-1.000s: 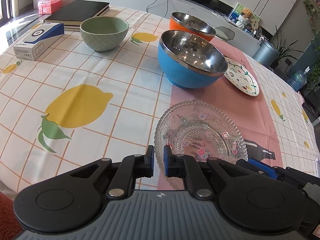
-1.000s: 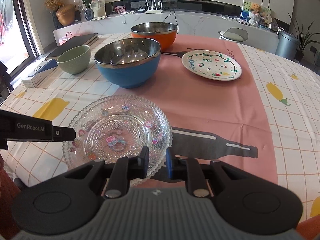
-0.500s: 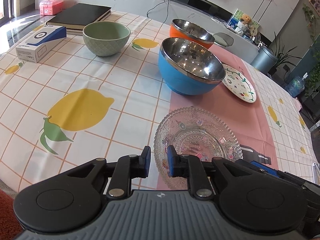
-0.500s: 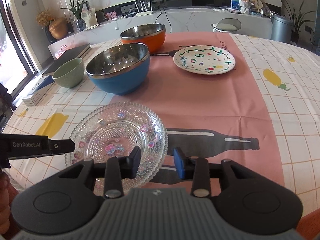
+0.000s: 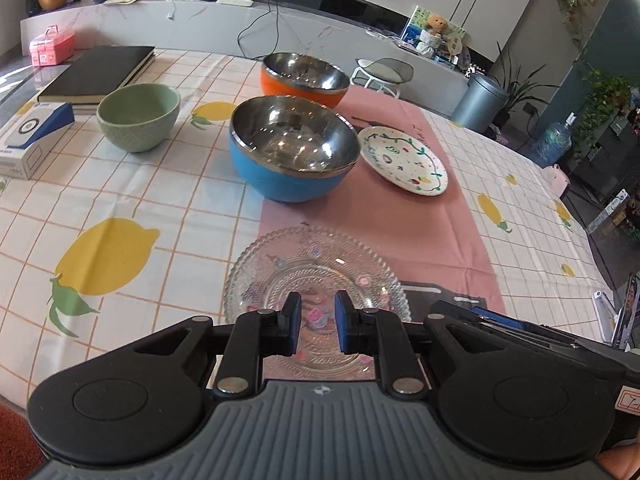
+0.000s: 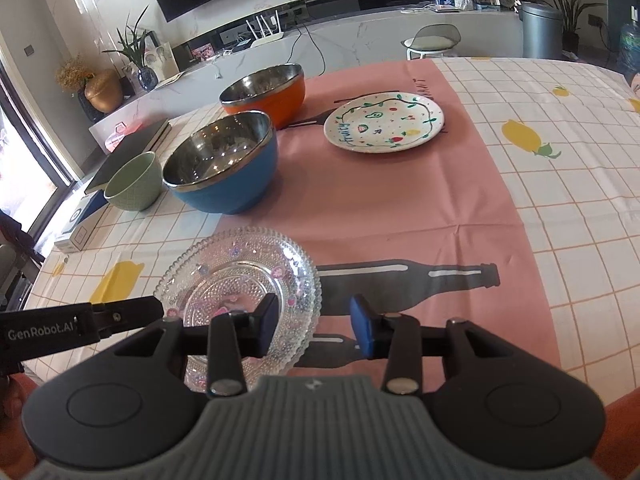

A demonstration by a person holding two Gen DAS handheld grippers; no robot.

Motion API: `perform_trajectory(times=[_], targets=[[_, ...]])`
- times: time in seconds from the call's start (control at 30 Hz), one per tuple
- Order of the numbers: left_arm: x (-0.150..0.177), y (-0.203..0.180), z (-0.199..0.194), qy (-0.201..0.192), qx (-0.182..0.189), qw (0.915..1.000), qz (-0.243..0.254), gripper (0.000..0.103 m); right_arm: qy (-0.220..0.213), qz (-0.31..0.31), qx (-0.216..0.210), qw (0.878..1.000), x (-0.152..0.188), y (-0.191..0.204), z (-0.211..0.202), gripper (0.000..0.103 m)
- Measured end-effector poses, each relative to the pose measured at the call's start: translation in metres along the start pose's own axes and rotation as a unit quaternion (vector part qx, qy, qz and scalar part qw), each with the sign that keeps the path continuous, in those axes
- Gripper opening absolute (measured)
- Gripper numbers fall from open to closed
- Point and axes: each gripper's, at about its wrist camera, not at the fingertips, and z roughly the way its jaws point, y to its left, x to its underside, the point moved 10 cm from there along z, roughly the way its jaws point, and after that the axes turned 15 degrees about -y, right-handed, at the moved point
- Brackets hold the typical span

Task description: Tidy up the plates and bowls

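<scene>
Two grippers over glass plate at near table edge, neither holding it.
Left gripper: jaws narrowly parted, nothing clamped, just been opening. Right gripper: jaws wider apart, empty, just been opening; plate's right rim lies under them. Glass plate flat on cloth, straddling pink runner edge. Beyond: blue bowl, upright; green bowl to its left; painted plate just right of blue bowl. Farthest: orange bowl.
</scene>
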Motion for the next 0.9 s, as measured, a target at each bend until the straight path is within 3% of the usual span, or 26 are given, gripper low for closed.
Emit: perform_trajectory(times=[0.13, 0.3, 0.4, 0.5, 0.6, 0.73, 0.8, 0.9], targets=[[-0.016, -0.023, 0.006, -0.011, 0.013, 0.9998, 0.015, 0.020, -0.021, 0.017, 0.016, 1.000, -0.024, -0.018, -0.012, 0.059], [-0.035, -0.051, 0.024, -0.022, 0.021, 0.9992, 0.025, 0.020, -0.037, 0.052, 0.019, 0.998, -0.063, -0.044, -0.015, 0.061], [-0.043, -0.066, 0.041, -0.021, 0.045, 0.9988, -0.001, 0.020, -0.055, 0.058, 0.054, 0.995, -0.086, -0.070, -0.007, 0.064], [-0.047, -0.076, 0.059, -0.014, 0.064, 0.9972, -0.037, 0.020, -0.053, 0.098, 0.061, 0.992, -0.099, -0.096, 0.010, 0.064], [-0.049, -0.081, 0.081, -0.008, 0.065, 0.9961, -0.060, 0.020, -0.039, 0.143, 0.049, 0.988, -0.104, -0.114, 0.034, 0.063], [-0.049, -0.085, 0.114, 0.015, 0.062, 0.9932, -0.098, 0.020, -0.024, 0.218, 0.018, 0.976, -0.105, -0.127, 0.069, 0.049], [-0.049, -0.086, 0.126, 0.020, 0.058, 0.9933, -0.098, 0.020, -0.014, 0.254, 0.005, 0.967, -0.105, -0.133, 0.086, 0.044], [-0.048, -0.085, 0.140, 0.020, 0.053, 0.9943, -0.090, 0.020, -0.002, 0.267, 0.013, 0.964, -0.106, -0.144, 0.111, 0.035]])
